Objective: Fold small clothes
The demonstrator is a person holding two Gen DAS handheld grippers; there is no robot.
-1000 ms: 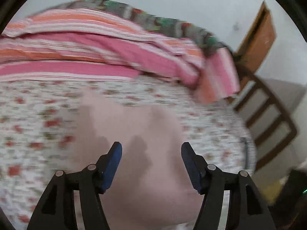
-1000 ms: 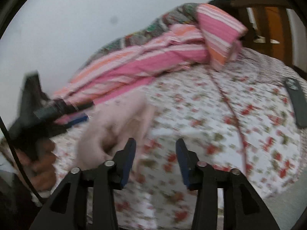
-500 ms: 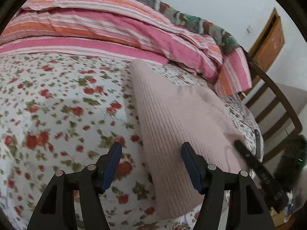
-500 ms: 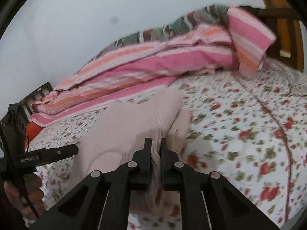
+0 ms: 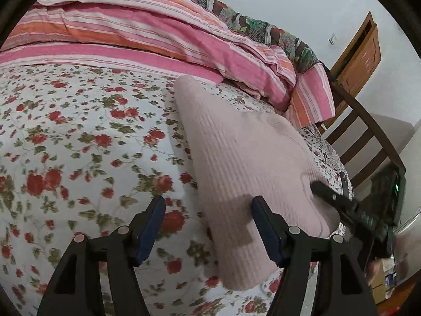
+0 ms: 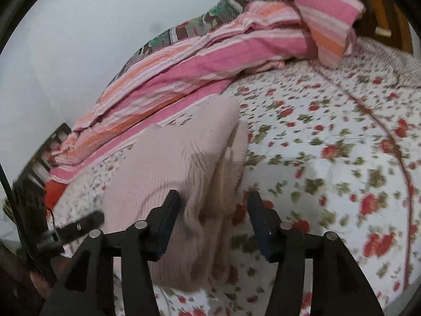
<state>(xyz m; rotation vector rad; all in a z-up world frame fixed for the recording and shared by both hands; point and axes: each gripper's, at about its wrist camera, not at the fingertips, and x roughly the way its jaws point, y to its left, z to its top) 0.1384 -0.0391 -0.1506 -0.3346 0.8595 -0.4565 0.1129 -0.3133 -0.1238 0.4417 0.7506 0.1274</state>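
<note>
— Opened since half a second back: right hand-held gripper (image 6: pixel 214 208), then pinched tight on the pink knit, now spread wide with the fold lying loose between the jaws. Left hand-held gripper (image 5: pixel 208 214) barely shifted, released as well, gripping nothing.

— And the pink knit garment (image 5: pixel 244 152) itself?

— Lay on the floral bedsheet (image 5: pixel 79 137), near the bed's front edge, folded into a long narrow bundle. Left jaw pair straddled its near left border; right pair straddled the opposite near corner, where stacked layers showed at the side (image 6: pixel 226 173).

— Long axis?

— Ran from the near edge away toward the striped pink quilt (image 5: pixel 147 29), narrow far end pointing at that quilt, broad end toward the grippers.

— Best handling of this step?

— Probably a fold across that axis next. Worth pinching all layers at the two near corners together, lifting evenly, and carrying the broad end over to the far tip. Risk, by guess: soft knit sliding and the inner layers slipping out.
</note>
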